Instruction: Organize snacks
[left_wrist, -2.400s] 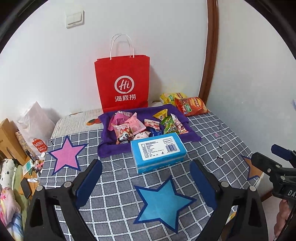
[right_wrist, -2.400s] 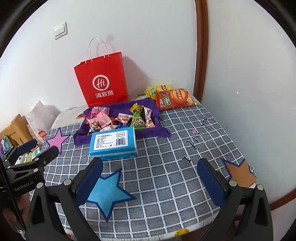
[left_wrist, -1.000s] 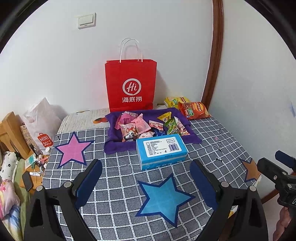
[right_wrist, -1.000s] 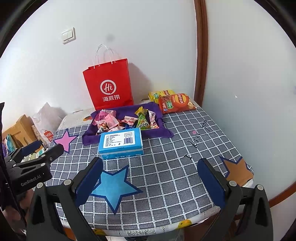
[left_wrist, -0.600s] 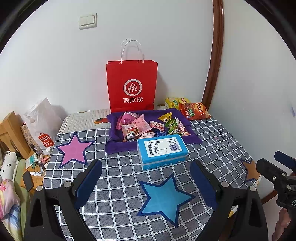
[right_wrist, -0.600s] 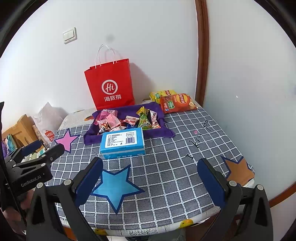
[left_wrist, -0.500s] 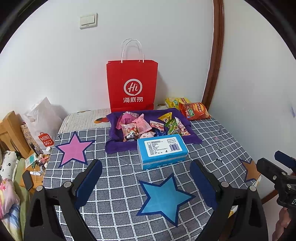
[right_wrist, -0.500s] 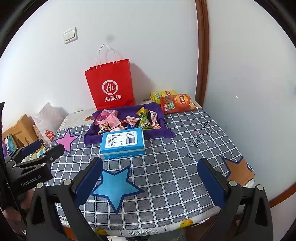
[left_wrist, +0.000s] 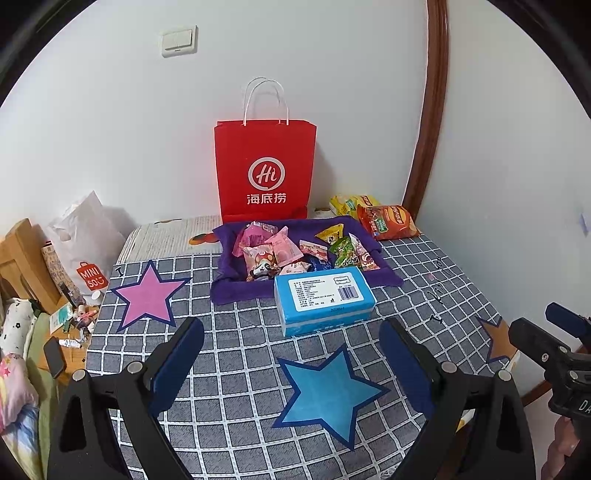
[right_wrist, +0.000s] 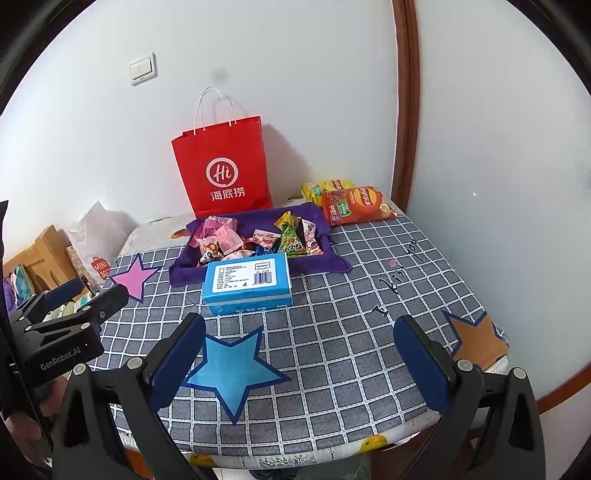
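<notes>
Hovering over the near edge of the grey checked tablecloth (left_wrist: 229, 354), both grippers empty. Left gripper (left_wrist: 291, 354) jaws spread wide, nothing between them; right gripper (right_wrist: 299, 354) same, wide and empty. Each shows in the other's view at the frame edge.

Snacks sit at the far side: heap of small foil and plastic snack packets (left_wrist: 295, 253), pink, green and yellow, piled on a crumpled purple cloth (left_wrist: 236, 291). Light blue rectangular tissue box (left_wrist: 323, 299) lies just in front of the cloth, touching its near edge, label up. Orange chip bag (left_wrist: 388, 221) and yellow chip bag (left_wrist: 349, 203) lie beside the cloth near the wall corner. Red paper shopping bag with white handles (left_wrist: 266, 170) stands upright behind the pile against the wall.

Handling guess: packets light, soft, crinkly, likely slippery; pinch one by a sealed end or corner, not the puffed middle. Chip bags air-filled, contents fragile, so grip the top seam lightly. Box stiffer, take across its short sides.

Hard to tell: packets overlap, count unclear, those behind the box partly hidden. Whether the red bag is open or holds anything is not visible. Yellow bag half covered by the orange one. Packet print too small to read.
</notes>
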